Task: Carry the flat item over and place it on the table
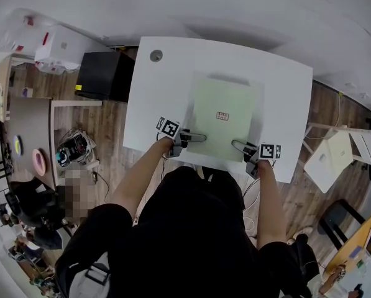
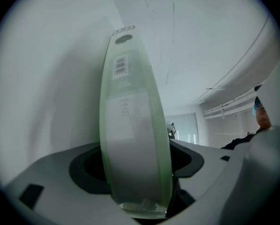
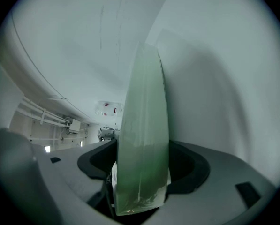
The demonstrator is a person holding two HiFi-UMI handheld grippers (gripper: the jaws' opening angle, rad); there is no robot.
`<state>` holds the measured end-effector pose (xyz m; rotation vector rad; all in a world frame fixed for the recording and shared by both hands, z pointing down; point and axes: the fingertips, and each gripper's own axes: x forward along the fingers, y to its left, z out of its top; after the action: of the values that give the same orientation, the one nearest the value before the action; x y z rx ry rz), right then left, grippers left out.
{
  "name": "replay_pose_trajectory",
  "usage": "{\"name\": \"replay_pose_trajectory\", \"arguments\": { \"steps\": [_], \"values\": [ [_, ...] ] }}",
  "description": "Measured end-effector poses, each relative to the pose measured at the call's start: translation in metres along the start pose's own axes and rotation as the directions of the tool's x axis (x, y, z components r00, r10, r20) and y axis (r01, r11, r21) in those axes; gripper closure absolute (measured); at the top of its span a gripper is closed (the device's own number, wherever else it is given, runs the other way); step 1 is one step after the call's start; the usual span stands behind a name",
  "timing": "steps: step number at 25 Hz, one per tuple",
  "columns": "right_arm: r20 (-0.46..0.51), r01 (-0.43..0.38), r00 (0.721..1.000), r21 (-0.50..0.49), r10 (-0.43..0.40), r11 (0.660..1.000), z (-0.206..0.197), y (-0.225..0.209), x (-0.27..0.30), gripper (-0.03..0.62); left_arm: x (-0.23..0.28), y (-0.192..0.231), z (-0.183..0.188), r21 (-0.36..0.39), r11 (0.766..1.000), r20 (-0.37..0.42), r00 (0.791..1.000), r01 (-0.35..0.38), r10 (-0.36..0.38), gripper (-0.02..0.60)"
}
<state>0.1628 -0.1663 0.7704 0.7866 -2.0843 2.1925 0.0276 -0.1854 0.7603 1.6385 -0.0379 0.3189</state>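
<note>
A pale green flat item (image 1: 222, 113) with a small label lies flat on the white table (image 1: 284, 85). My left gripper (image 1: 196, 137) reaches over its near left corner and my right gripper (image 1: 240, 146) over its near right corner. In the left gripper view the item's edge (image 2: 130, 139) stands between the jaws of that gripper (image 2: 140, 172), with dark gaps at both sides, so the pads do not seem to press it. In the right gripper view the green edge (image 3: 144, 139) fills the space between the jaws of the right gripper (image 3: 142, 182), which look shut on it.
A black box (image 1: 104, 74) stands on the floor left of the table. A white stool (image 1: 334, 157) is at the right, and a wooden table (image 1: 30, 135) with small things at the far left. The white table has a round cable hole (image 1: 156, 56) at its far left corner.
</note>
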Motion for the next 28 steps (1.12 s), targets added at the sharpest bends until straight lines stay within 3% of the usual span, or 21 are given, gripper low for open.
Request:
{"name": "replay_pose_trajectory", "arguments": {
  "steps": [9, 17, 21, 28],
  "values": [
    [0.019, 0.01, 1.0, -0.013, -0.01, 1.0, -0.001, -0.001, 0.0, 0.269, -0.016, 0.008, -0.007, 0.021, 0.995, -0.013, 0.995, -0.096, 0.097, 0.233],
    [0.006, 0.069, 0.998, -0.085, -0.069, 0.994, 0.001, -0.002, -0.002, 0.269, -0.037, 0.015, -0.015, 0.142, 0.968, -0.01, 0.978, -0.206, 0.21, 0.236],
    [0.027, 0.073, 0.997, -0.084, -0.071, 0.994, 0.001, -0.001, -0.002, 0.269, -0.034, 0.021, -0.017, 0.125, 0.964, 0.023, 0.972, -0.236, 0.235, 0.288],
    [0.014, 0.128, 0.992, -0.14, -0.127, 0.982, -0.009, -0.003, -0.007, 0.267, -0.034, 0.023, -0.019, 0.076, 0.969, 0.054, 0.972, -0.233, 0.23, 0.296]
  ]
}}
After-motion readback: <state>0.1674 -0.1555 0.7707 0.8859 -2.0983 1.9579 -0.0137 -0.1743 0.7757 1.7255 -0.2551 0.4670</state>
